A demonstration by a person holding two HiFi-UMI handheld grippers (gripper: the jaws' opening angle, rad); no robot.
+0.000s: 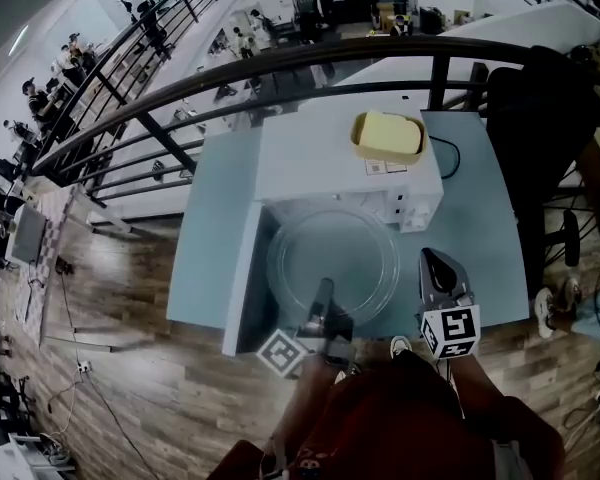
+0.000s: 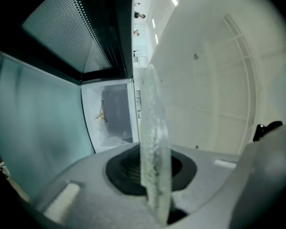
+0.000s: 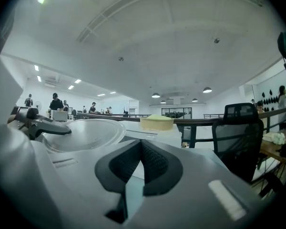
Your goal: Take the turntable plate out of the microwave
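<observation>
Clear round glass turntable plate [image 1: 332, 258] is hanging roughly level in front of the white microwave [image 1: 330, 153], outside its cavity and above the pale blue table [image 1: 205, 248]. Left gripper [image 1: 323, 290] is pinching the plate's near rim, its fingers pressing on the glass edge from both sides. Right gripper [image 1: 435, 266] is hovering just right of the plate, apart from it, fingers pressed together on nothing. Yellow rectangular container [image 1: 387, 136] is sitting on the microwave's top.
</observation>
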